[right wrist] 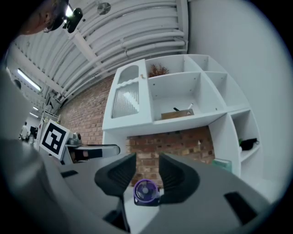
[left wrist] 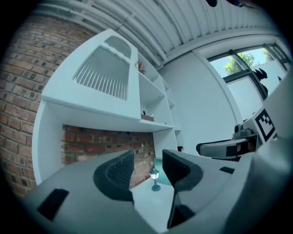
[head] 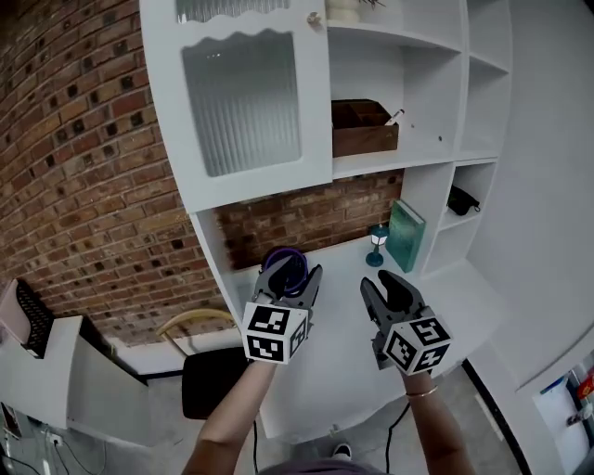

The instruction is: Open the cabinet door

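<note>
Cabinet door (head: 241, 102), white frame with ribbed glass, covers the upper left compartment of the wall cabinet (head: 436, 93) above the bench (head: 343, 371). It looks shut, flat against the frame. Small round knob (head: 315, 19) on its right edge, near the top. Neither gripper touches door or knob; both are well below it.

Your left hand-held gripper (head: 292, 274) is over the bench's left half, jaws spread, nothing pinched. Its own view only shows the little lantern (left wrist: 154, 178) farther off through the gap.

Your right hand-held gripper (head: 382, 283) is just beside it over the bench's right half, jaws also apart and empty. The purple fan (right wrist: 145, 191) shows beyond them, not gripped.

Fan stands at the bench's back left, near the brick wall (head: 74, 139). Lantern and teal book (head: 405, 236) are at the back right corner, book leaning on the cabinet side.

Brown wooden box (head: 364, 127) is on the open shelf right of the door. Dark item (head: 461, 200) is in the right cubby; can't tell what it is.
</note>
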The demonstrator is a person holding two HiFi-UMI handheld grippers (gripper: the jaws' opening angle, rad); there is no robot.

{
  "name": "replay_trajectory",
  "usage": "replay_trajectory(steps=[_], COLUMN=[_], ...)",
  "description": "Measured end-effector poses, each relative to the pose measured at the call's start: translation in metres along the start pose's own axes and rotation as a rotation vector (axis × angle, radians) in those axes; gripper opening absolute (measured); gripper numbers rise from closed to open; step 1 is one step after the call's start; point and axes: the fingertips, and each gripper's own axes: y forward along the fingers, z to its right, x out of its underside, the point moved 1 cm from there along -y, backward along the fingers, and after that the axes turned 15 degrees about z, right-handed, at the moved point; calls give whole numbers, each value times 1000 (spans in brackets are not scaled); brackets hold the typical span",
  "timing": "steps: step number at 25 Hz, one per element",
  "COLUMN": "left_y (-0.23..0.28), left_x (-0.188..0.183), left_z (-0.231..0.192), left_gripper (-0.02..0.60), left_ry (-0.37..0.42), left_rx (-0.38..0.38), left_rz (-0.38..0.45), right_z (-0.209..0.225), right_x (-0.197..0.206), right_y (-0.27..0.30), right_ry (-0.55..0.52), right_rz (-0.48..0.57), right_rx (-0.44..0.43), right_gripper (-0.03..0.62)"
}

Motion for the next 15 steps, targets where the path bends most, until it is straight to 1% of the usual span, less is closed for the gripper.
replay_trajectory(steps=[3, 8, 12, 15], left_y=[16, 40, 60, 77], left_x=[-26, -69, -107, -138], left_z=[-4, -8, -12, -17], left_gripper=[195, 195, 196, 198], left_ry=[38, 100, 151, 204], left_rx=[-24, -42, -69, -97], left_rz=[39, 107, 161, 207], right_z=[4, 5, 1, 1], right_x=[-28, -68, -90, -102], right_y=[27, 60, 85, 103], right_ry=[-4, -25, -37, -38], right_rz=[52, 124, 146, 159], right_rx=[-64, -161, -225, -254], right_gripper=[147, 147, 147, 147])
